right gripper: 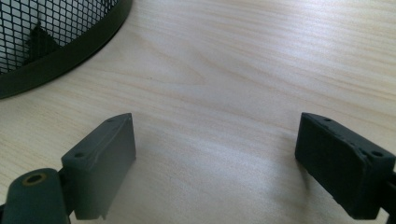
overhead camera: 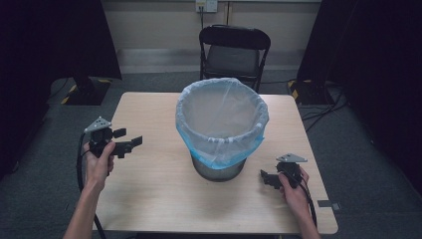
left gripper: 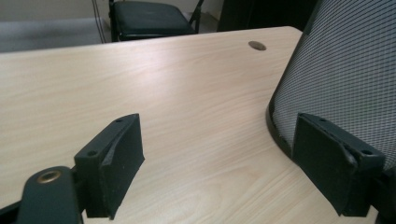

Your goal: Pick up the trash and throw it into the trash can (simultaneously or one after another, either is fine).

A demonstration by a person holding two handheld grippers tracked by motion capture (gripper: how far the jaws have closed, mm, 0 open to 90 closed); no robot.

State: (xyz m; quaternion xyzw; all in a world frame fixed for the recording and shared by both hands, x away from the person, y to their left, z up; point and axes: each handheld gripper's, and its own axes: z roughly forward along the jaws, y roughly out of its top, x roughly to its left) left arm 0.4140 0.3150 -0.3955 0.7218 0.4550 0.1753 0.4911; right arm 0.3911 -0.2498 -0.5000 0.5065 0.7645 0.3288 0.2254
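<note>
**Grippers flank the lined bin**

While both pairs of jaws stood released and empty, the mesh waste bin (overhead camera: pixel 219 167) with its blue-edged bag liner (overhead camera: pixel 221 119) sat between them on the table (overhead camera: pixel 149 194). By the left gripper (overhead camera: pixel 130 138) it lay just past the right jaw. The right gripper (overhead camera: pixel 265 178) rested low, the bin's base ahead of its left jaw. This looked like the approach; next, the jaws likely needed to reach the liner's rim.

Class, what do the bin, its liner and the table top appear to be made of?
Bin: probably dark metal mesh, matte, shown by its fine see-through grid and solid base band.
Liner: thin translucent plastic film, blue-tinged and wrinkled over the rim.
Table top: pale wood-grain surface, likely laminate, with a soft sheen.
</note>
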